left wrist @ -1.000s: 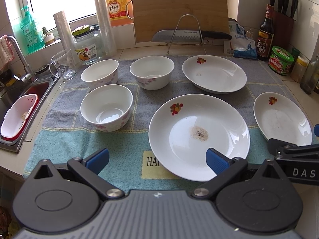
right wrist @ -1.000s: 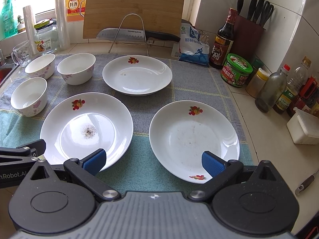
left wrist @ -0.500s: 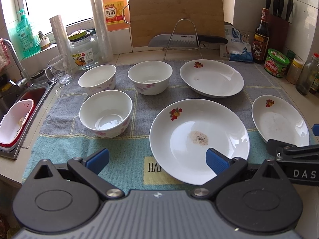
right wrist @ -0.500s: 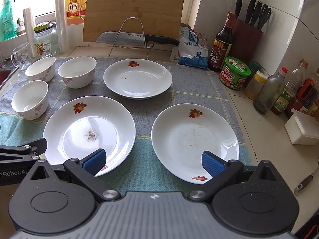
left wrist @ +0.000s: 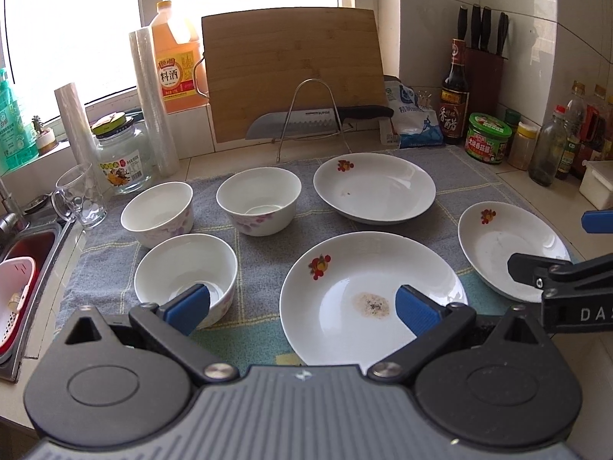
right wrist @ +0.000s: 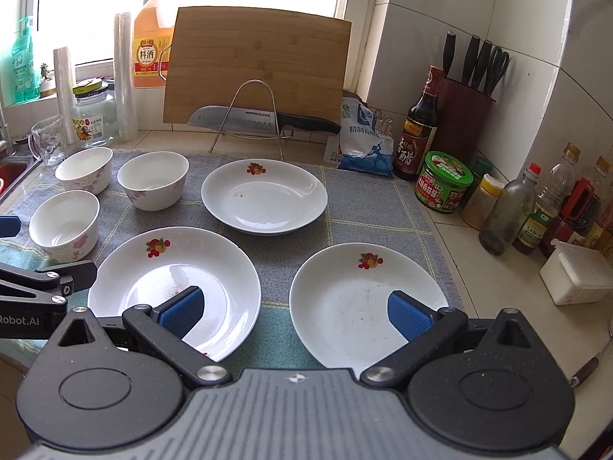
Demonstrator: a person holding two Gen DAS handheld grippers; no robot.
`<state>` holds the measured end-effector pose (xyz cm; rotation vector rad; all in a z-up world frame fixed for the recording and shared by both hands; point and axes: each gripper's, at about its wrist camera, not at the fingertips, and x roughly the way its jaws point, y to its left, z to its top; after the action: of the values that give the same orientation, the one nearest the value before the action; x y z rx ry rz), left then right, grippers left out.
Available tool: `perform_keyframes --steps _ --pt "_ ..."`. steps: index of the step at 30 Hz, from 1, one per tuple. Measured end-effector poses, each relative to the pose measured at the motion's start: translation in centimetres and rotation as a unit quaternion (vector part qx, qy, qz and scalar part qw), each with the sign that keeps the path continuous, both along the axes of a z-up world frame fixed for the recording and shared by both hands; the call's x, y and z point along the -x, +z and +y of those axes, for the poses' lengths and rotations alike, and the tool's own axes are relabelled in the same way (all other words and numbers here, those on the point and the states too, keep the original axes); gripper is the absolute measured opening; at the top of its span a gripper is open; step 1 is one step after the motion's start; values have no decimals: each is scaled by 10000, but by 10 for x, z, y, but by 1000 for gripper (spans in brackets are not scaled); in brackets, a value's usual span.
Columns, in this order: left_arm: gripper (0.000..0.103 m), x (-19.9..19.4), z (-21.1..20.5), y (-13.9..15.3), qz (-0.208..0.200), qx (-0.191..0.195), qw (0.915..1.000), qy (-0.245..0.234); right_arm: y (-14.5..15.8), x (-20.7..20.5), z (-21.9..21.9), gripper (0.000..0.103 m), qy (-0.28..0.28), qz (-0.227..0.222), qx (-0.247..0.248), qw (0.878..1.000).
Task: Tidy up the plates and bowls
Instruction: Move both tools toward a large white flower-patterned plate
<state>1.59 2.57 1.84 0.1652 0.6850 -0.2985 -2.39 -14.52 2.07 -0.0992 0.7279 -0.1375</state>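
Three white plates and three white bowls lie on a towel (left wrist: 264,257). A large plate (left wrist: 345,291) with a brown smear sits nearest, a second plate (left wrist: 375,188) behind it, a third plate (left wrist: 498,245) to the right. Bowls stand at front left (left wrist: 187,268), back left (left wrist: 157,211) and back middle (left wrist: 260,199). My left gripper (left wrist: 302,306) hangs open above the near edge, between front bowl and large plate. My right gripper (right wrist: 295,310) is open over the gap between the large plate (right wrist: 214,264) and the right plate (right wrist: 352,291). Neither holds anything.
A cutting board (left wrist: 291,73) and a knife (left wrist: 318,119) on a wire rack stand at the back. A glass mug (left wrist: 76,199), jar (left wrist: 122,161) and sink (left wrist: 23,268) are left. Bottles, a knife block (right wrist: 467,115) and a white box (right wrist: 574,272) crowd the right counter.
Both grippers have tilted up and back, so the dishes sit lower in view and more of the window and wall shows. No dish has moved.
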Motion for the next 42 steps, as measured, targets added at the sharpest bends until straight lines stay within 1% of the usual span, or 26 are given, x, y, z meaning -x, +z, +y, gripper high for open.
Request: perform_keyframes --steps 3,4,6,9,12,15,20,24,26,28,31,33,39,42 --pt "102 -4 7 1 72 202 9991 -361 -3 6 -2 103 -129 -95 21 9999" --pt "102 -5 9 2 79 271 9981 -548 -4 9 -3 103 -191 -106 56 9997" --pt "102 -7 9 4 86 289 9966 -768 -6 15 -5 103 -308 -146 134 9993" --pt "102 -12 5 5 114 282 9953 -925 -8 24 -11 103 -449 -167 93 9988" --pt "102 -18 1 3 178 329 9938 -1043 -13 29 -19 103 -544 -152 67 9984" --pt "102 -22 -5 2 85 296 9945 -1002 -20 32 -29 103 -607 -150 76 9980" --pt "102 -32 -18 -1 130 372 9939 -1028 -38 31 -51 103 -625 -45 58 9980" --pt "102 -39 -32 0 47 274 9946 -1003 -56 26 -74 103 -548 134 -103 9984" --pt "102 -41 -36 1 -49 346 9933 -1099 -64 23 -85 103 -542 214 -216 9981" --pt "102 -46 -45 3 -49 366 9922 -1191 -72 20 -94 103 -544 280 -318 9976" --pt "102 -55 -63 2 142 283 9910 -1298 -85 15 -106 103 -462 384 -449 9972" --pt "102 -60 -74 0 238 163 9904 -1351 -91 12 -110 103 -364 426 -498 9972" --pt "102 -67 -107 -4 165 -322 9843 -1727 -107 4 -121 103 -105 487 -598 9970" --pt "102 -74 -123 -3 270 -368 9796 -1958 -114 0 -125 103 32 541 -660 9963"
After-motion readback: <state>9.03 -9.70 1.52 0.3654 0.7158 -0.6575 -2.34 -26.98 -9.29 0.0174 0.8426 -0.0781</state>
